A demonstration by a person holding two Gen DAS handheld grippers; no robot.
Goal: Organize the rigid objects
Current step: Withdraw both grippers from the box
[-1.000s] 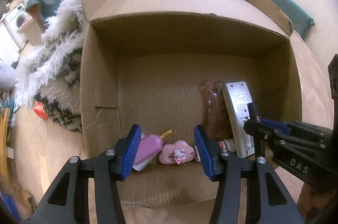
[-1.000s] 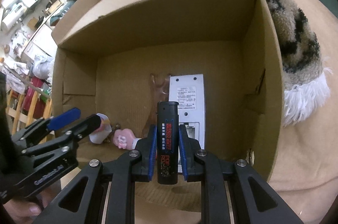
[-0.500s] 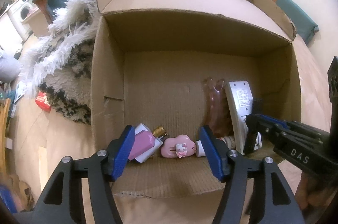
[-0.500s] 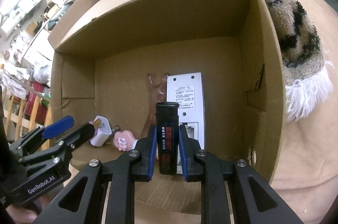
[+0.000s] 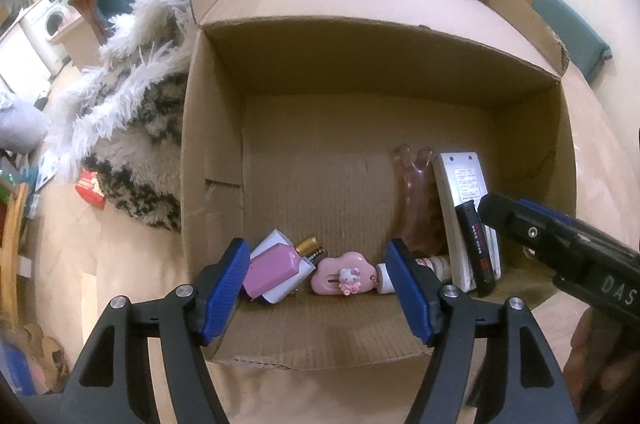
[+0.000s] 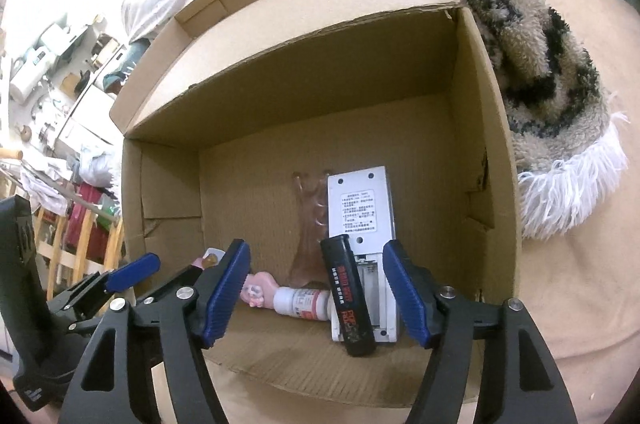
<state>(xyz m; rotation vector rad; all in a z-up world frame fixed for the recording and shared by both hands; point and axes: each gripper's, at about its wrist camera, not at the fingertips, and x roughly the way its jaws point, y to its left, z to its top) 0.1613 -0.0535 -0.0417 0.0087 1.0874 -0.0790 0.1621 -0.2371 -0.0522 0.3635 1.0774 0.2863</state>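
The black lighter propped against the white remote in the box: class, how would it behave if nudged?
The black lighter looks rigid and light. It leans tilted on the white remote, so a nudge would probably topple it flat. Its smooth casing may slip.

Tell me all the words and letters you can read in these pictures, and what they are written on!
"DAS": white letters on the black body of the right gripper, cut off at the picture's edge.
Red print on the black rectangular lighter: too blurred to read.
Small black print on the white label of the white flat remote: too small to read.
Label on the small white bottle: too small to read.
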